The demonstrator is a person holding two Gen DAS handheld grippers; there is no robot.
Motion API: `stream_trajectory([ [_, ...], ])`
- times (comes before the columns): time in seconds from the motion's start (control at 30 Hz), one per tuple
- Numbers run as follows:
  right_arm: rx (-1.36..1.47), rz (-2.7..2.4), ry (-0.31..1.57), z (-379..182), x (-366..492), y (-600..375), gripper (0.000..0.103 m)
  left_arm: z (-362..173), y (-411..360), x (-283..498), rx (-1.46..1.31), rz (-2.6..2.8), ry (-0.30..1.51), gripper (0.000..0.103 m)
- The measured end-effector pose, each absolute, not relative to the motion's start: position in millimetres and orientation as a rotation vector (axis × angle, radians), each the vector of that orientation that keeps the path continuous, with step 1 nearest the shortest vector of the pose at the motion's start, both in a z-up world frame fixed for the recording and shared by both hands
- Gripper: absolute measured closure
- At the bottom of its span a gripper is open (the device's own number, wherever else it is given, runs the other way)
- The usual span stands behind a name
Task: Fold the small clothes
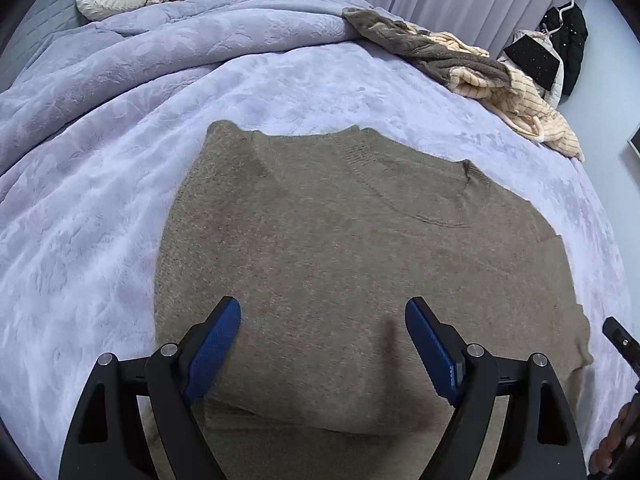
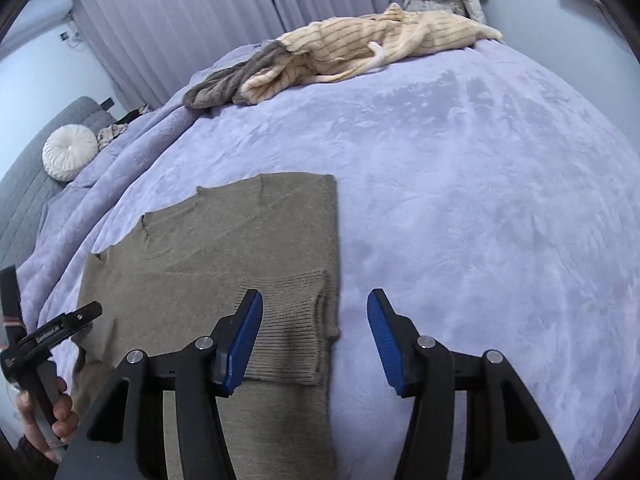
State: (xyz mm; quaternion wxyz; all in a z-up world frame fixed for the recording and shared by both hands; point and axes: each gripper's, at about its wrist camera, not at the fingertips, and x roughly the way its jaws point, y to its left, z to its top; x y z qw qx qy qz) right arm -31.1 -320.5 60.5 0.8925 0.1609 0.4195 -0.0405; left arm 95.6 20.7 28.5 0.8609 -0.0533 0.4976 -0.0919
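Brown knit sweater part-folded on the lavender bed, both tongs apart above it.

The bed (image 1: 100, 200) carries a plush lavender cover. The sweater (image 1: 340, 240) lies flat under the left tongs (image 1: 322, 340), neck away from them, one sleeve folded across its body so the ribbed cuff (image 2: 292, 336) sits beside the right tongs (image 2: 316, 332). Both tongs stand apart, clamped on nothing. Far beyond them lies a heap of cream striped and grey clothes (image 2: 340, 52).
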Motion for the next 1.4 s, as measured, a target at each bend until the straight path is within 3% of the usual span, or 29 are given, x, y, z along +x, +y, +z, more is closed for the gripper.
stream_trajectory([
  [0.07,0.281,-0.004,0.892,58.3,-22.3,-297.0,0.043,16.7,36.5,105.1,-0.151,-0.183,1.074,0.018],
  [0.13,0.246,0.06,0.964,42.1,-6.1,-276.8,0.034,9.4,52.1,111.4,-0.197,-0.184,1.091,0.018],
  [0.23,0.182,0.013,1.06,9.1,14.3,-267.6,0.035,16.6,58.1,113.3,-0.213,-0.215,1.091,0.018],
  [0.4,0.128,0.001,1.043,17.7,18.4,-256.2,0.029,39.0,66.4,128.6,-0.293,-0.311,1.048,0.018],
  [0.63,0.123,-0.015,1.045,7.1,25.5,-258.5,0.026,1.5,75.5,206.0,-0.31,-0.297,1.16,0.018],
  [0.77,0.07,-0.014,1.049,5.1,24.6,-252.5,0.024,8.7,75.7,224.1,-0.308,-0.299,1.165,0.018],
  [0.97,0.109,-0.034,1.02,26.3,8.4,-252.9,0.024,40.0,89.0,166.5,-0.322,-0.345,1.094,0.018],
  [1.23,-0.034,-0.028,1.046,10.0,-3.6,-222.4,0.023,15.2,56.5,66.1,-0.09,-0.335,1.111,0.018],
  [1.4,0.041,-0.013,1.013,35.2,-24.3,-228.9,0.023,18.8,64.1,43.9,-0.143,-0.333,1.13,0.018],
])
